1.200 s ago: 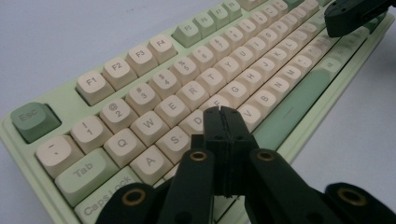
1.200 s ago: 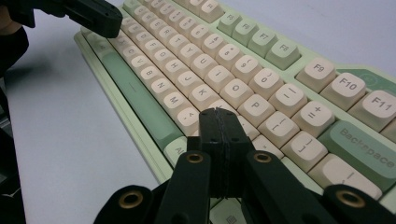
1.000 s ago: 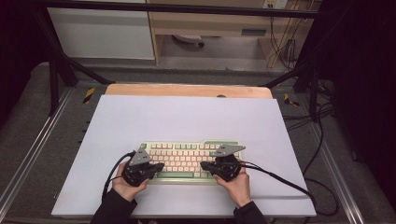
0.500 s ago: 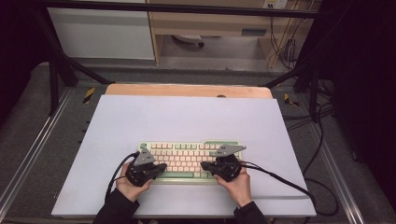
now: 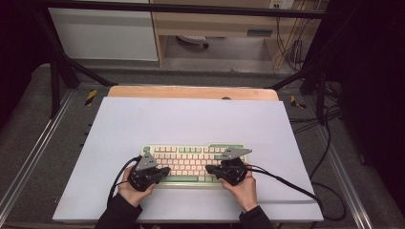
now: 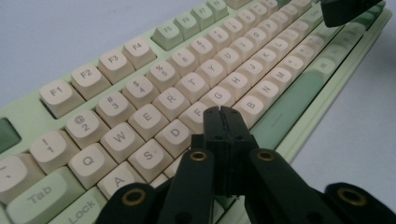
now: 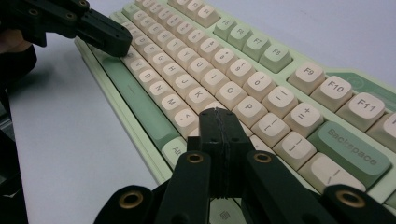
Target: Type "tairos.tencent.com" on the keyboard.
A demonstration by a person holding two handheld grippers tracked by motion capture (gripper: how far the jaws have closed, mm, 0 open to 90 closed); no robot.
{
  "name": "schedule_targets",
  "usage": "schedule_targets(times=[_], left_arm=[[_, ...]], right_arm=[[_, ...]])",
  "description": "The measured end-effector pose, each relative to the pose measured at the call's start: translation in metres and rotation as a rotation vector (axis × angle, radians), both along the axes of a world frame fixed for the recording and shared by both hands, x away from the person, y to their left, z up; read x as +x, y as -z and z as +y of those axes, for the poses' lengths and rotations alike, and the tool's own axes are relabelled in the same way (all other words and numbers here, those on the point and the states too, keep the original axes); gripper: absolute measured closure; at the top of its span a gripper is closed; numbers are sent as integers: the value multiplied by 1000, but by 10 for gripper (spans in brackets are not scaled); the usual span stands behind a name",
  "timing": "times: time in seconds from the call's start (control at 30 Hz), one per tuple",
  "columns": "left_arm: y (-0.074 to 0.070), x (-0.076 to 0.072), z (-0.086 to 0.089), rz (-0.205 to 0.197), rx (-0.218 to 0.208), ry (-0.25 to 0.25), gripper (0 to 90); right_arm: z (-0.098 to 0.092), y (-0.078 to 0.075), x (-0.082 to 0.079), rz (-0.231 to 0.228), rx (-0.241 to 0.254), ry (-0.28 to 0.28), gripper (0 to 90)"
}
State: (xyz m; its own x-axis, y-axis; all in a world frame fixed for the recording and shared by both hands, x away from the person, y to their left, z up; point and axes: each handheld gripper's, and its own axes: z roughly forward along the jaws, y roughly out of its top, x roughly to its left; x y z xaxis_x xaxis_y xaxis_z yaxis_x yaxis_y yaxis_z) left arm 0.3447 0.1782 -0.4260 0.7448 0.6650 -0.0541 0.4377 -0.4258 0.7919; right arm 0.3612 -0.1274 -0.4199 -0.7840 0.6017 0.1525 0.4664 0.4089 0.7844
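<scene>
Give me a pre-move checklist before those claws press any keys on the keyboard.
1. Left claw shut, tip free to press: ok.
2. Right claw shut: ok.
3. Keyboard flat on the white mat: ok.
4. Left claw over the left-hand letter keys, near F and G: ok.
5. Right claw over the right-hand keys, near the P column: ok.
6. Whether either tip already touches a key: cannot tell.

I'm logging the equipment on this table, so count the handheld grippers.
2. The left gripper is over the keyboard's left end, the right gripper over its right end. Both have their fingers shut, tips above the keys.
</scene>
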Motion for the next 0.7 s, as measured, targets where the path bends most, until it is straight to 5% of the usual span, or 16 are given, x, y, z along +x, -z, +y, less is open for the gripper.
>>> schedule_targets(times=[0.7], left_arm=[[-8, -4, 30, -5, -20, -52, 900]], right_arm=[[-2, -8, 2, -5, 38, 18, 900]])
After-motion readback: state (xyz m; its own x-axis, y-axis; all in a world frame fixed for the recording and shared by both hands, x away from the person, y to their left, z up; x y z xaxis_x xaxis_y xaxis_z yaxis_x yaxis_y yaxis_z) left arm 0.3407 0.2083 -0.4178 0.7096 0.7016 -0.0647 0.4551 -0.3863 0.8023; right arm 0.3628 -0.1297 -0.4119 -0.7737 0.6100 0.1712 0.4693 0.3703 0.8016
